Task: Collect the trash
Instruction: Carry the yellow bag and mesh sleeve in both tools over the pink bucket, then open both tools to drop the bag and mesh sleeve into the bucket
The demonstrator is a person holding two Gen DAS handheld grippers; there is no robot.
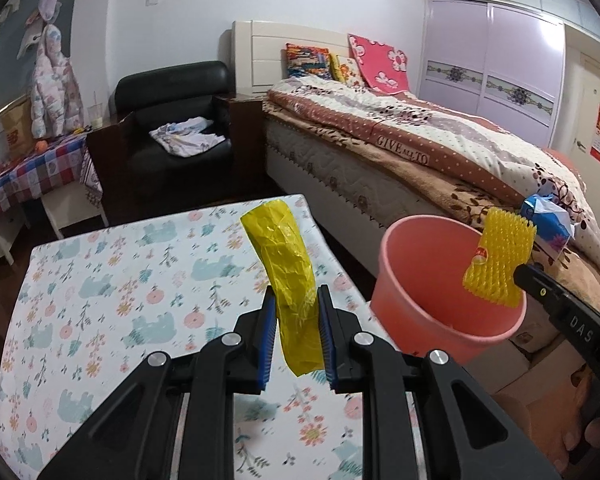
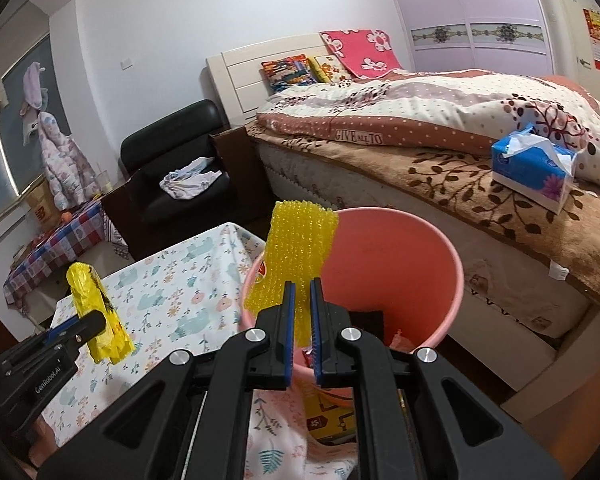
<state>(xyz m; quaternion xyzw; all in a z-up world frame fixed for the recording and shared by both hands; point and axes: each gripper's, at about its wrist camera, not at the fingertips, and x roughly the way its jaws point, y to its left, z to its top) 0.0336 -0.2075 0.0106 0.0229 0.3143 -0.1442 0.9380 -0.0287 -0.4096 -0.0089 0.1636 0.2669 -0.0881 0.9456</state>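
At the far left, beyond my table, a checked tablecloth (image 1: 32,172) is covering a side table, with a puffy floral jacket (image 1: 54,84) hanging above it and a black armchair (image 1: 176,120) holding a crumpled cloth (image 1: 188,136).

I am holding my left gripper (image 1: 298,320) over the table's bear-and-flower printed cloth (image 1: 112,280). Its blue-padded fingers (image 1: 269,344) are pinching a crinkled yellow plastic wrapper (image 1: 288,272), which is standing upright between them, lifted clear of the cloth. From the right wrist view the same wrapper (image 2: 96,312) is showing at the left, clamped in that gripper above the table.

Just right of the table edge, the pink plastic bucket (image 1: 416,312) is standing, its rim level with the tabletop or a little above; I cannot tell what it is resting on. Some scraps are lying at its bottom, too unclear to name.

I am holding my right gripper (image 2: 303,316) over the bucket's near-left rim (image 2: 456,280), its fingers narrowed onto the lower end of a yellow foam net sleeve (image 2: 300,248), which is sticking up above the bucket mouth.

Further right, the bed (image 2: 460,184) is lying under a dotted quilt, with a blue tissue pack (image 2: 534,168) sitting on the brown blanket, and the lilac wardrobe (image 1: 496,60) is standing behind.
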